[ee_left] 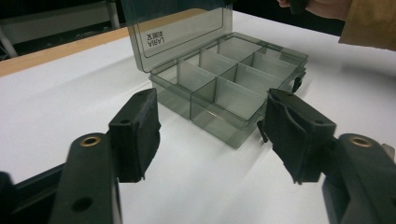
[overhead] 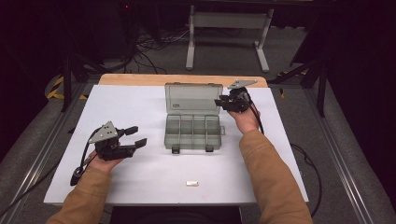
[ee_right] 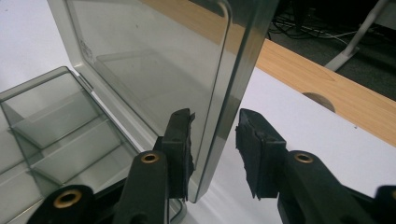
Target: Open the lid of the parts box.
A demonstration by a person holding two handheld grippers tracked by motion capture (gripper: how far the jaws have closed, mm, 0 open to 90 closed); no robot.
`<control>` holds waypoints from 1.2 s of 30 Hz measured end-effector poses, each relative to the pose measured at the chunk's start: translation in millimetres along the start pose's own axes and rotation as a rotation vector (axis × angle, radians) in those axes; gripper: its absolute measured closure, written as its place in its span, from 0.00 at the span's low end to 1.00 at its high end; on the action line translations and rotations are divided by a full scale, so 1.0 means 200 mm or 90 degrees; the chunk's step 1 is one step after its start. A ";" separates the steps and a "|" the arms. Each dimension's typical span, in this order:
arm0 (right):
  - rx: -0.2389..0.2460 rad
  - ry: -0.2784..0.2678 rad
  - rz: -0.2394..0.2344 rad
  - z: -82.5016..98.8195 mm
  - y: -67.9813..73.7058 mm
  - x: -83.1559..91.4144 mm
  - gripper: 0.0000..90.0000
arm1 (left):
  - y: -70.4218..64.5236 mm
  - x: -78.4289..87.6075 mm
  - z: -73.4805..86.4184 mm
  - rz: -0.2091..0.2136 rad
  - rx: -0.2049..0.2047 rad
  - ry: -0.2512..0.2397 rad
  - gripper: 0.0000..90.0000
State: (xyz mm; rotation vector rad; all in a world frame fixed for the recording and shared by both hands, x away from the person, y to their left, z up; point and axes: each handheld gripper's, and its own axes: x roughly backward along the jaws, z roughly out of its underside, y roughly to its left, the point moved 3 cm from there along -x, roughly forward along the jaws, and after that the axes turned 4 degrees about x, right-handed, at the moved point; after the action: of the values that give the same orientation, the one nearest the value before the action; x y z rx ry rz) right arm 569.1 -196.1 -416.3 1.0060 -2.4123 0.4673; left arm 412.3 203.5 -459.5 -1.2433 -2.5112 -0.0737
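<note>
Compartments of the smoky translucent plastic organiser box (overhead: 193,132) appear bare; it sits mid-sheet on the white table cover (overhead: 140,112), with free room all round. I see my right gripper (ee_right: 214,140) straddling the upright lid (ee_right: 154,60) edge, its pads apart and not pressing. My left gripper (ee_left: 210,135), spread and holding nothing, faces the box's corner.

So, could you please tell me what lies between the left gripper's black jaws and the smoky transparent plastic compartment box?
Only bare white table surface lies between the left gripper and the box, as the left gripper view shows.
</note>
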 end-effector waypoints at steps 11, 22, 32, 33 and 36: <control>0.000 0.010 -0.006 0.03 -0.01 -0.07 0.74 | 0.01 0.01 0.01 -0.001 0.005 0.001 0.36; -0.017 0.017 -0.010 0.06 -0.02 -0.13 0.66 | 0.01 0.01 0.00 -0.003 -0.006 -0.002 0.36; -0.040 0.035 -0.017 0.10 -0.03 -0.18 0.57 | 0.01 0.01 0.00 -0.002 0.001 -0.008 0.35; -0.042 0.039 -0.018 0.10 -0.03 -0.18 0.56 | 0.01 0.01 0.00 -0.002 0.000 -0.006 0.35; -0.050 0.043 -0.019 0.11 -0.03 -0.19 0.54 | 0.01 0.00 0.00 -0.002 -0.006 -0.006 0.35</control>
State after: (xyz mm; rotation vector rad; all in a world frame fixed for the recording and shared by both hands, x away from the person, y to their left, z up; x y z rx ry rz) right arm 590.4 -188.9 -456.0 0.9760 -2.3343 0.3860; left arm 413.3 205.6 -459.7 -1.2467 -2.5231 -0.0812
